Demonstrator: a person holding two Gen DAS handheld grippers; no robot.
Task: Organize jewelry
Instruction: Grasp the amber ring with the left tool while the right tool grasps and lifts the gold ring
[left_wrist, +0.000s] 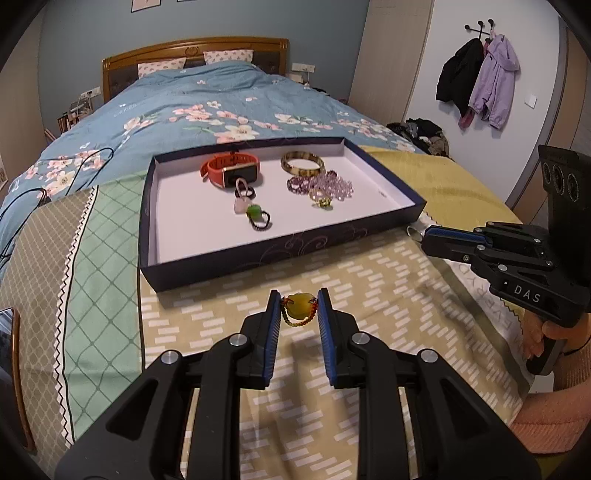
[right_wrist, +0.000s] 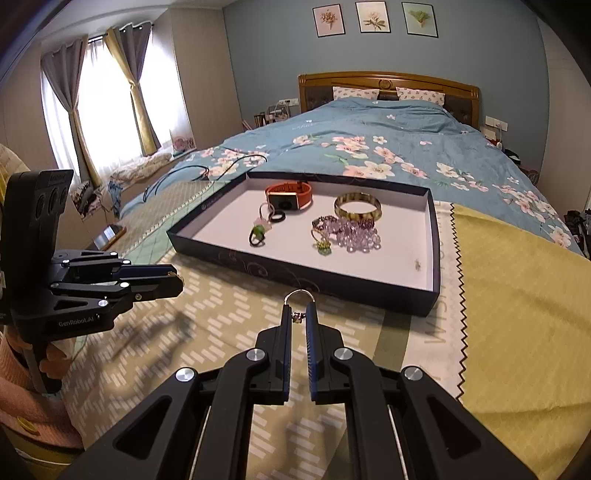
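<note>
We take the shallow dark-blue tray (left_wrist: 258, 254), lying on the cloths at the foot of the bed, as our landmark and read across it from its left side to its right. Inside it, toward the left and back, we see an orange smartwatch (left_wrist: 231, 168); just in front of that lie a small black ring (left_wrist: 249, 192) with a pale pink charm (left_wrist: 240, 206), and nearer the front wall a green bead on a black cord (left_wrist: 257, 216). Toward the right and back of the tray sits a gold-and-brown bangle (left_wrist: 303, 163), with a dark purple bead bracelet (left_wrist: 301, 183) and a pale lilac bead bracelet (left_wrist: 334, 184) touching it in front, and a small gold ring (left_wrist: 322, 199) at their near edge. So we judge most of the pieces already gathered. Two remain outside. In front of the tray, near the middle of its front wall, our left gripper (left_wrist: 298, 314) pinches a yellow-green stone pendant on a red-and-gold beaded cord (left_wrist: 298, 312), the blue pads pressing on it from both sides, held above the patterned cloth. At the tray's right front corner, our right gripper (right_wrist: 299, 314) has its fingers nearly pressed together on a thin silver ring (right_wrist: 300, 295), whose loop pokes out beyond the tips. We reckon what is left is to carry these two over the wall and set them on the tray's white floor, where the near left part looks free.
</note>
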